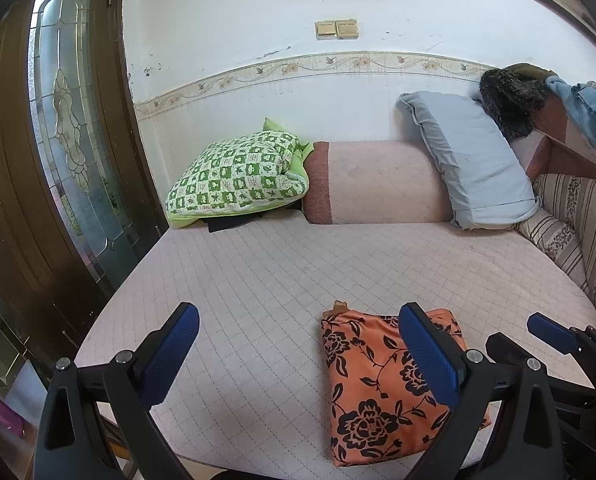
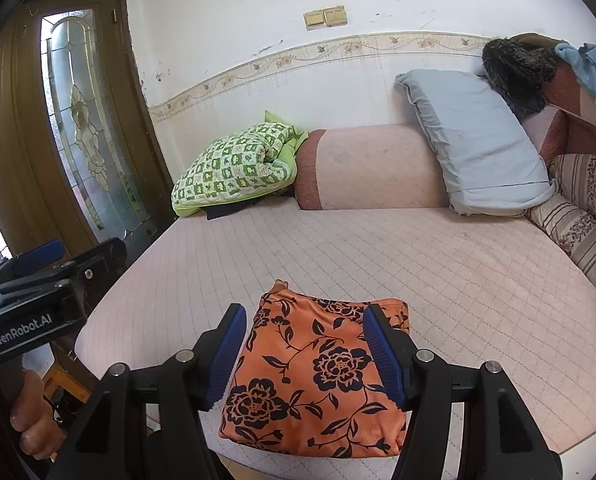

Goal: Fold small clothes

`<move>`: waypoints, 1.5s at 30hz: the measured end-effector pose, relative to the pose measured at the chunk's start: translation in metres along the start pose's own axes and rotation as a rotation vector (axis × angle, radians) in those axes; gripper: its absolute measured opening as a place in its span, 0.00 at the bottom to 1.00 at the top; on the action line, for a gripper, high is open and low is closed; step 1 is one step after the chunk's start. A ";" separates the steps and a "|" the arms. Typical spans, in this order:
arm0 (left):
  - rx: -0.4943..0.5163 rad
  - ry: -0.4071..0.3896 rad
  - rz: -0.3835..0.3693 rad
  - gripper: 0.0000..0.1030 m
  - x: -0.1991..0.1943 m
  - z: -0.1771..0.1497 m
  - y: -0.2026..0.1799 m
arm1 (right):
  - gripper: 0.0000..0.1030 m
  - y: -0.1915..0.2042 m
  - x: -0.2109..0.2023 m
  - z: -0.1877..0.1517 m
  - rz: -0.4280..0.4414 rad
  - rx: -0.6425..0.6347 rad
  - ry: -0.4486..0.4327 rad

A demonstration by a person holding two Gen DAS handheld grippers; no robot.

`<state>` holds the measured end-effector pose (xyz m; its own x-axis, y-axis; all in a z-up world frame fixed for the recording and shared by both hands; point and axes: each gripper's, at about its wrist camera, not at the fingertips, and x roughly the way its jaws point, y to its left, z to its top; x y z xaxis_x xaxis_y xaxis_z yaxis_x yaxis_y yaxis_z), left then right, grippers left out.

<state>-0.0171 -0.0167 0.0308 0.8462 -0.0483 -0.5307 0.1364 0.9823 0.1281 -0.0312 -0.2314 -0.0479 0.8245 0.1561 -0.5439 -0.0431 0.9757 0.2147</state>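
Observation:
An orange garment with black flower print [image 1: 374, 392] lies folded into a compact rectangle near the front edge of the pink quilted bed [image 1: 281, 280]. It also shows in the right wrist view [image 2: 322, 380]. My left gripper [image 1: 302, 356] is open and empty, held above the bed to the left of the garment, its right finger overlapping the garment in view. My right gripper [image 2: 306, 356] is open and empty, held over the garment with its jaws to either side. The right gripper also shows in the left wrist view [image 1: 554, 336], and the left gripper in the right wrist view [image 2: 41, 264].
A green patterned quilt [image 1: 237, 176], a pink bolster [image 1: 378, 184] and a grey-blue pillow [image 1: 474, 160] lie at the back of the bed. A striped sofa back [image 1: 586, 232] runs along the right. A dark wooden door with glass [image 1: 65, 140] stands on the left.

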 end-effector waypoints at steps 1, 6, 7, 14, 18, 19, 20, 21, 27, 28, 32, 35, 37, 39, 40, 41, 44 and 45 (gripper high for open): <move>0.000 0.000 -0.002 0.97 0.000 0.000 0.000 | 0.62 0.000 0.000 0.000 0.000 0.000 0.000; -0.003 -0.001 -0.003 0.97 0.002 0.001 0.001 | 0.62 -0.001 0.004 0.000 -0.005 0.002 -0.004; -0.005 -0.002 -0.004 0.97 0.002 0.001 0.002 | 0.62 -0.001 0.005 0.000 -0.005 0.004 -0.002; -0.004 0.002 -0.013 0.97 0.007 0.000 0.002 | 0.62 0.001 0.011 -0.003 -0.007 0.002 0.010; -0.003 0.003 -0.016 0.97 0.009 -0.001 0.003 | 0.62 0.004 0.015 -0.004 -0.005 -0.002 0.019; -0.005 0.003 -0.017 0.97 0.009 -0.001 0.004 | 0.62 0.005 0.015 -0.004 -0.005 -0.004 0.022; -0.008 0.003 -0.019 0.97 0.010 -0.001 0.004 | 0.62 0.006 0.016 -0.005 -0.005 -0.006 0.024; -0.010 0.003 -0.021 0.97 0.010 -0.002 0.005 | 0.62 0.007 0.017 -0.005 -0.006 -0.009 0.025; -0.015 0.016 -0.045 0.97 0.014 -0.005 0.006 | 0.62 0.009 0.024 -0.010 -0.010 -0.012 0.042; -0.015 0.016 -0.045 0.97 0.015 -0.005 0.006 | 0.62 0.009 0.025 -0.010 -0.009 -0.009 0.045; -0.016 0.025 -0.047 0.97 0.021 -0.007 0.007 | 0.62 0.011 0.030 -0.012 -0.010 -0.013 0.055; -0.016 0.036 -0.052 0.97 0.025 -0.009 0.007 | 0.62 0.012 0.035 -0.014 -0.009 -0.012 0.066; -0.017 0.041 -0.051 0.97 0.028 -0.010 0.008 | 0.62 0.012 0.038 -0.015 -0.006 -0.007 0.073; -0.020 0.043 -0.052 0.97 0.030 -0.010 0.009 | 0.62 0.012 0.041 -0.015 -0.005 -0.004 0.078; -0.020 0.044 -0.052 0.97 0.031 -0.010 0.009 | 0.62 0.012 0.042 -0.016 -0.004 -0.004 0.079; -0.020 0.044 -0.053 0.97 0.032 -0.010 0.009 | 0.62 0.013 0.043 -0.016 -0.003 -0.005 0.081; -0.034 0.038 -0.086 0.97 0.034 -0.011 0.010 | 0.62 0.014 0.047 -0.017 -0.001 -0.006 0.089; -0.039 0.036 -0.098 0.97 0.035 -0.011 0.010 | 0.62 0.014 0.049 -0.018 0.001 -0.005 0.091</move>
<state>0.0080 -0.0065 0.0044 0.8106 -0.1387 -0.5689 0.1969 0.9795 0.0418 -0.0020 -0.2073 -0.0861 0.7698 0.1704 -0.6151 -0.0470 0.9762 0.2117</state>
